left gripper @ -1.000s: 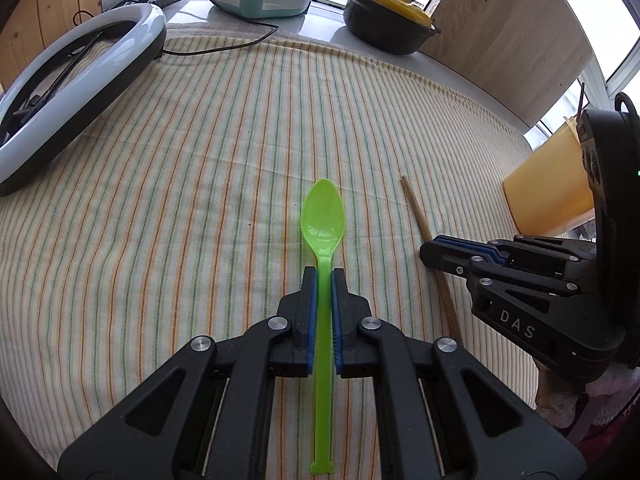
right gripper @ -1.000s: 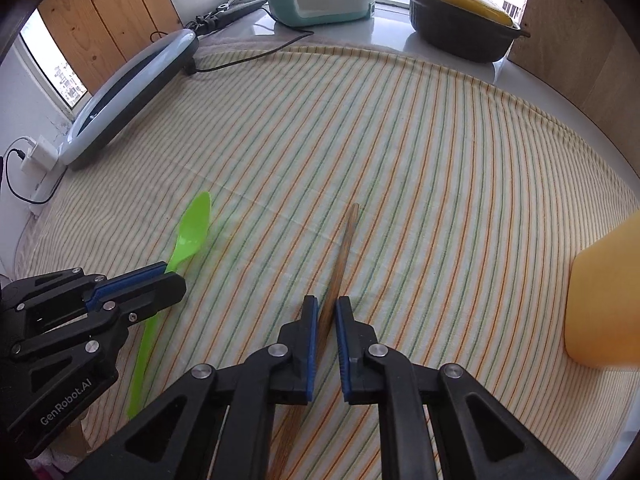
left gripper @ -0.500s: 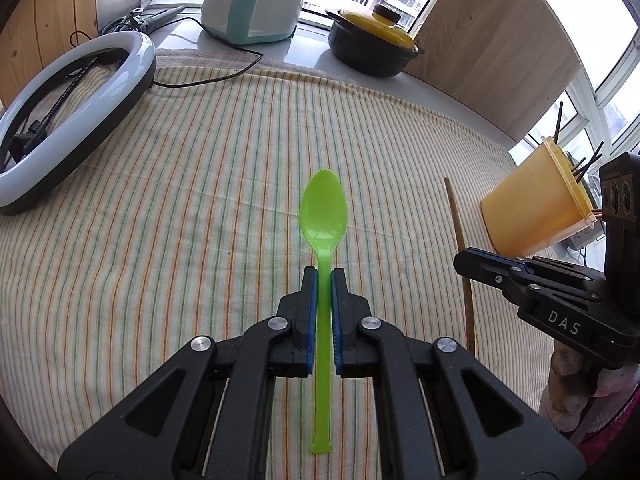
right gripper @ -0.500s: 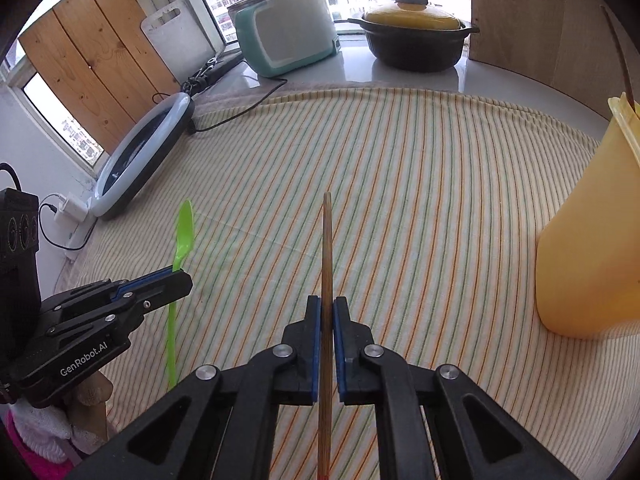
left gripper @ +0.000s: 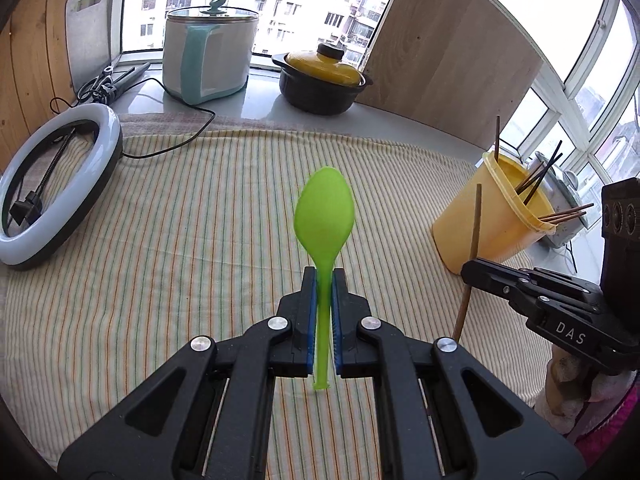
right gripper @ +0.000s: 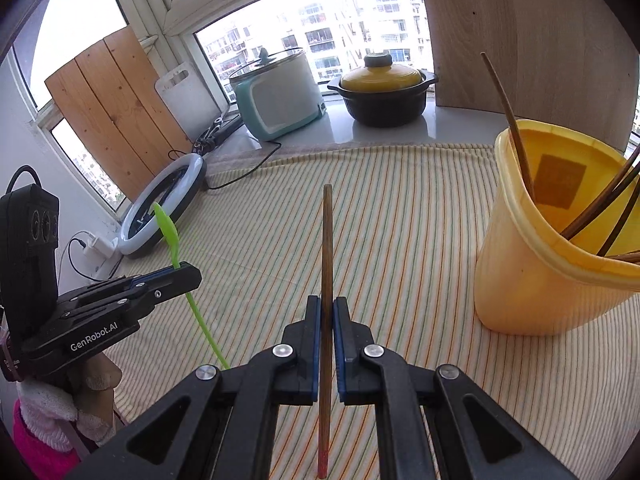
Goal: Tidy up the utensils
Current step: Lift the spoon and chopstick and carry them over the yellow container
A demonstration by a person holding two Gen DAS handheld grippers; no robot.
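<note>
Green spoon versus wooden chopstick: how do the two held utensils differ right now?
The green spoon is bright plastic with a broad oval bowl; the wooden chopstick is a thin brown stick of even width. The spoon sits in the left gripper, the chopstick in the right gripper. The chopstick is nearer the yellow cup. Both are clamped mid-length, lifted off the striped cloth.
</note>
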